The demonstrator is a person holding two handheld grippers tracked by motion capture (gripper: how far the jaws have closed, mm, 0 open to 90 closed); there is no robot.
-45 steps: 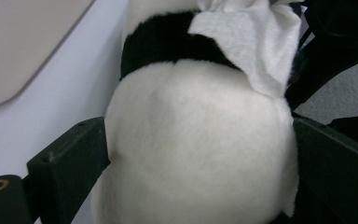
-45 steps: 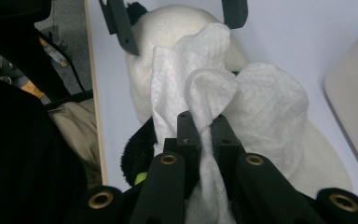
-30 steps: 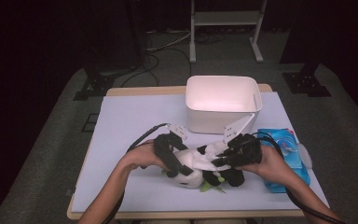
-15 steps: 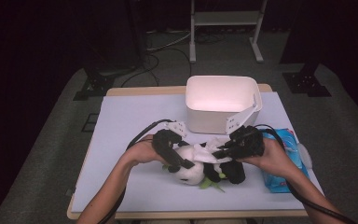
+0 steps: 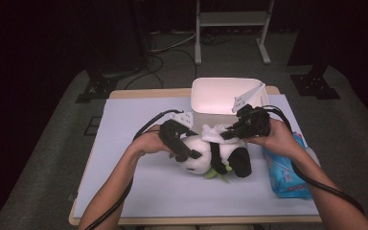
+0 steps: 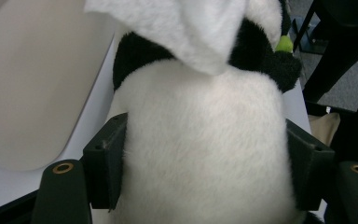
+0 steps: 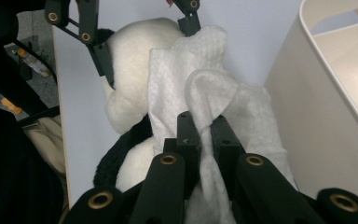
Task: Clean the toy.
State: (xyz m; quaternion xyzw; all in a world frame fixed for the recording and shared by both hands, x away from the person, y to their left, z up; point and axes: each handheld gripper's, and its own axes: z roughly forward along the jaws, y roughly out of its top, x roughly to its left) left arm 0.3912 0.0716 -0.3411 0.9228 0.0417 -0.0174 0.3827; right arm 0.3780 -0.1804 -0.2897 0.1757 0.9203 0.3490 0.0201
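Note:
A black-and-white plush panda [image 5: 211, 155] lies on the white table mat in front of the bin. My left gripper [image 5: 184, 154] has just been closing its jaws, and its pads now press both sides of the panda's white body [image 6: 205, 116]; the left gripper [image 6: 205, 170] is shut on it. A white cloth [image 7: 186, 70] drapes over the panda. My right gripper [image 7: 203, 122] is shut on a fold of that cloth [image 5: 213, 134], and the right gripper [image 5: 230, 133] hovers just above the panda's back.
A white plastic bin [image 5: 220, 96] stands just behind the panda, and its wall [image 7: 335, 93] is close on the right of my right gripper. A blue wipes packet [image 5: 285, 172] lies under the right forearm. The mat's left and front parts are bare.
The left jaws have closed onto the panda. Both hands rose slightly, and the right gripper carried the cloth up and toward the bin.

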